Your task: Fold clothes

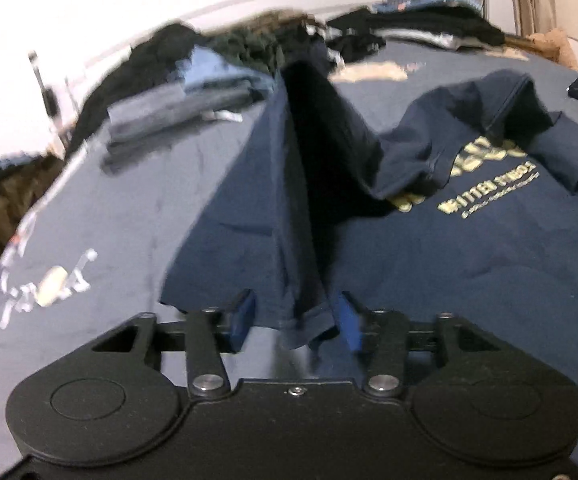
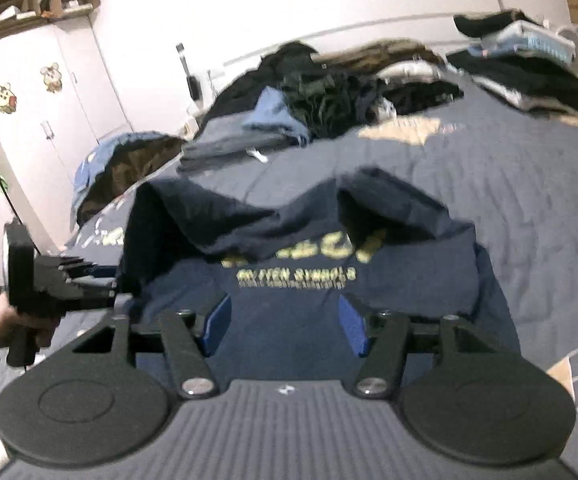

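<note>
A navy T-shirt (image 1: 469, 264) with yellow print lies on the bed, its far part crumpled into folds (image 2: 409, 220). My left gripper (image 1: 295, 320) has the shirt's hem bunched between its blue pads, and a ridge of cloth rises away from it. In the right wrist view that gripper (image 2: 119, 292) sits at the shirt's left edge, where the cloth stands lifted, with a person's hand (image 2: 5, 324) on its handle. My right gripper (image 2: 285, 320) hovers over the near part of the shirt, open, with only flat cloth below and nothing between its pads.
A blue-grey bedspread (image 2: 509, 184) covers the bed. Loose dark and blue clothes are heaped along the far side (image 2: 321, 92), and folded stacks (image 1: 429, 28) sit at the back right. A white wardrobe (image 2: 29, 120) stands beyond the bed's left edge.
</note>
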`<state>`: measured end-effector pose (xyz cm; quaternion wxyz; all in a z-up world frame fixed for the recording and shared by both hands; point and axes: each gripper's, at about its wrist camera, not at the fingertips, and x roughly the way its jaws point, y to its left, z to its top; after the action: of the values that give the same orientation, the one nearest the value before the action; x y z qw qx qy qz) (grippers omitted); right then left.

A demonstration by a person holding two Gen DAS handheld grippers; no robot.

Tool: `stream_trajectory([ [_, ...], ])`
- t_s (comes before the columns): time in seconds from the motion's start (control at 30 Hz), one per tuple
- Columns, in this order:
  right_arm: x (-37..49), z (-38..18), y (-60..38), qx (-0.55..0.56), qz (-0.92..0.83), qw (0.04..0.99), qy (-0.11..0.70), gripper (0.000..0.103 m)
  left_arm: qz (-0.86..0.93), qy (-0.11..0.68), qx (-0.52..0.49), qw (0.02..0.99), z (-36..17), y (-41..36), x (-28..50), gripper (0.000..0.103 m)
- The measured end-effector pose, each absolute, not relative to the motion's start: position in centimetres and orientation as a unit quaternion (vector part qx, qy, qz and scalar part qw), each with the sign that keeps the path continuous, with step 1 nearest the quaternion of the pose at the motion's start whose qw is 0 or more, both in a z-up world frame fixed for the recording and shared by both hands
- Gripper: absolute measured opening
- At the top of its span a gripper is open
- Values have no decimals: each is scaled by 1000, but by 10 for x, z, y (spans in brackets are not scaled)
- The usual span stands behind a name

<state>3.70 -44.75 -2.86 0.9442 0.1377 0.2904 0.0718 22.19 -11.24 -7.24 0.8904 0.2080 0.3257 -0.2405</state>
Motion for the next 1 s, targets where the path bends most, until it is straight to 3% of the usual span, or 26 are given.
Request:
stream_trajectory([
  [0.1, 37, -31, -454, 139, 63, 945, 290, 59, -235, 336, 200, 890, -63, -101, 234, 5],
  [0.37, 38, -36, -467, 165, 48, 944, 282, 59, -124, 336, 185, 915, -11, -18, 263, 8],
  [0.43, 39, -36, -467, 166, 48, 944, 283, 59, -108, 341, 203, 911, -9, -13, 263, 30],
  [0.47, 39, -36, -468, 166, 49, 943, 283, 59, -107, 330, 215, 913, -7, -15, 256, 47],
  [0.5, 39, -36, -468, 165, 50, 944, 283, 59, -107, 316, 227, 915, -5, -17, 249, 49],
  [0.87, 40, -39, -476, 161, 39, 944, 285, 59, -353, 204, 316, 857, -9, -167, 156, 49],
  [0.93, 40, -40, -476, 159, 39, 944, 286, 59, -369, 191, 349, 840, -29, -200, 158, 37],
  [1.0, 40, -42, -477, 154, 39, 944, 288, 59, -374, 181, 386, 824, -45, -225, 164, 33],
])
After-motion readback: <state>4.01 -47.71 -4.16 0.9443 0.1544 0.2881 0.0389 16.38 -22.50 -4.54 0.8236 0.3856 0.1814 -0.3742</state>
